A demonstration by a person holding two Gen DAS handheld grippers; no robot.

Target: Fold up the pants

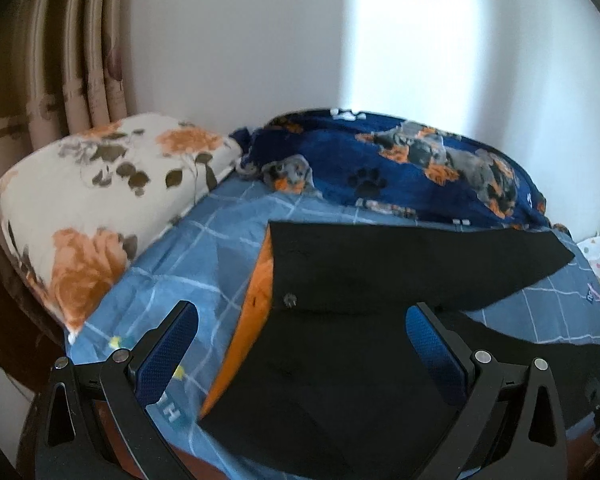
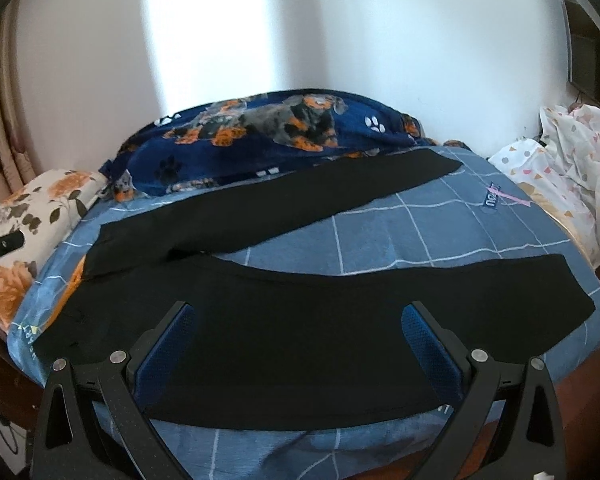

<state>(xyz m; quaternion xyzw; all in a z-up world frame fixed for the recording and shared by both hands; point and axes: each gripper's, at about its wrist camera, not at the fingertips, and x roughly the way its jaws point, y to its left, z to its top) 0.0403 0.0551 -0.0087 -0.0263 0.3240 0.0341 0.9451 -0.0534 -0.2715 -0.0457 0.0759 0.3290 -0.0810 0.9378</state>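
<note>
The black pants (image 2: 284, 320) lie flat on the bed (image 2: 420, 232), legs spread apart toward 1 and 3 o'clock, so each leg is easy to reach. The left gripper (image 1: 300, 344) hangs wide open over the waist (orange inside shows at 9 o'clock), and the right gripper (image 2: 296, 340) is wide open over the near leg, holding nothing, probably ready to fold.

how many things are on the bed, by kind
pants: 1, black with an orange waistband lining, spread flat with the legs apart
pillow: 1, white with orange flowers
blanket: 1, dark blue with dogs and paw prints
spotted white cloth: 1, bunched at the bed's far side
total: 4, all on the blue checked sheet
</note>
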